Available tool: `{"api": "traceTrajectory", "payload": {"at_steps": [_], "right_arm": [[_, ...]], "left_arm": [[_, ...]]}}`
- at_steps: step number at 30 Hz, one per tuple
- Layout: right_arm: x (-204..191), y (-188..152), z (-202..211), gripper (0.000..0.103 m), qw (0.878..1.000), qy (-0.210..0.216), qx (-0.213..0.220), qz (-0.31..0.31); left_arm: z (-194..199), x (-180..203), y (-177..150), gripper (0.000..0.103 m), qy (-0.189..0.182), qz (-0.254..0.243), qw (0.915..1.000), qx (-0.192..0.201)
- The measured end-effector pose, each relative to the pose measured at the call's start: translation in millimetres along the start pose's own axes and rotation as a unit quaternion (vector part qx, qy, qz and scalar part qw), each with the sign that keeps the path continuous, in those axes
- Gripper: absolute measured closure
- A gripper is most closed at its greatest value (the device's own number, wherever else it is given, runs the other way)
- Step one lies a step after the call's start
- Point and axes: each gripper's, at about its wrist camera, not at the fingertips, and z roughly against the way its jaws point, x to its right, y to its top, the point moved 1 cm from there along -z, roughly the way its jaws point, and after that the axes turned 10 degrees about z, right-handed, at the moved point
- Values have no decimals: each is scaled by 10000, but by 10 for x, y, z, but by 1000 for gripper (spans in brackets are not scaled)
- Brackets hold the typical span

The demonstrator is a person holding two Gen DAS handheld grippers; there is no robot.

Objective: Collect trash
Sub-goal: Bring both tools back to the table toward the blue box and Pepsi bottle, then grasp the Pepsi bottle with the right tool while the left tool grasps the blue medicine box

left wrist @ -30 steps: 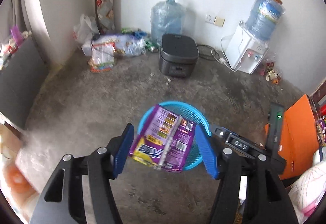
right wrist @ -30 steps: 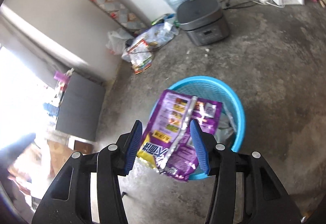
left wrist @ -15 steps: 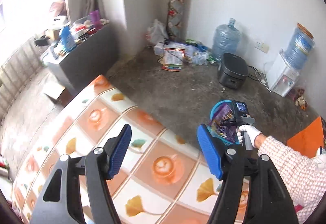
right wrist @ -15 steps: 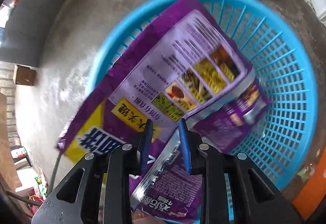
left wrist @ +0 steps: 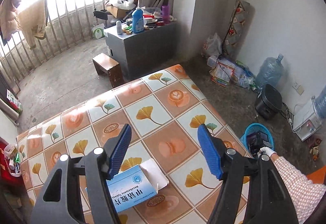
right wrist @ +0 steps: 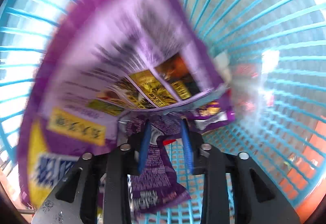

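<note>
Inside basket (right wrist: pixel 264 20), wrapper (right wrist: pixel 122 60) between gripper (right wrist: pixel 166 146) fingers

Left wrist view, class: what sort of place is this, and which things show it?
Probably a lived-in home room beside a balcony: a table in patterned oilcloth, a water dispenser by the wall, and clothes drying on railings.

**Materials and Surface Finish**

Ahead of the right gripper: glossy purple foil-plastic wrapper (right wrist: pixel 126 56) inside a smooth blue plastic lattice basket (right wrist: pixel 275 44). Below the left gripper: matt cardboard medicine box (left wrist: pixel 132 189) on a glossy vinyl tablecloth (left wrist: pixel 163 122).
</note>
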Motion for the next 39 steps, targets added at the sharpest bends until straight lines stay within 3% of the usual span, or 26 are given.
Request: {"api": "traceTrajectory", "payload": {"at_steps": [5, 9, 14, 19, 22, 26, 30, 32, 36, 39], "right_arm": [[116, -529, 765, 66, 9929, -24, 1193, 30], [105, -1153, 1622, 57, 9700, 540, 2371, -3], [-341, -1786, 2831, 46, 9165, 1206, 3753, 685], [-1078, -2243, 3719, 38, 8531, 1923, 4426, 1985], [-1678, -2518, 3924, 35, 8142, 2364, 4366, 3009], [-2533, -2887, 3894, 35, 7687, 2981, 3804, 4189], [-3286, -3281, 3580, 34, 7480, 3420, 2908, 4888], [-3693, -3691, 3475, 35, 7344, 3745, 2268, 5187], [-4332, -4284, 3192, 35, 7132, 3721, 1411, 5770], [-4699, -4504, 2999, 34, 7073, 3641, 883, 5994]], "left_arm": [[127, -98, 18, 38, -124, 208, 9994, 262], [350, -185, 13, 38, -246, 455, 9972, 532], [759, -459, -115, 34, -173, 670, 9936, 895], [1085, -947, -371, 29, 11, 1114, 9873, 1129], [1212, -1285, -622, 28, 113, 1484, 9824, 1125], [1283, -1706, -1034, 27, 235, 1959, 9754, 987], [1250, -2093, -1460, 27, 368, 2464, 9654, 771], [1209, -2251, -1650, 27, 452, 2685, 9598, 682], [1086, -2442, -1961, 27, 450, 2895, 9551, 435], [1012, -2525, -2168, 28, 630, 2841, 9563, 274]]}}
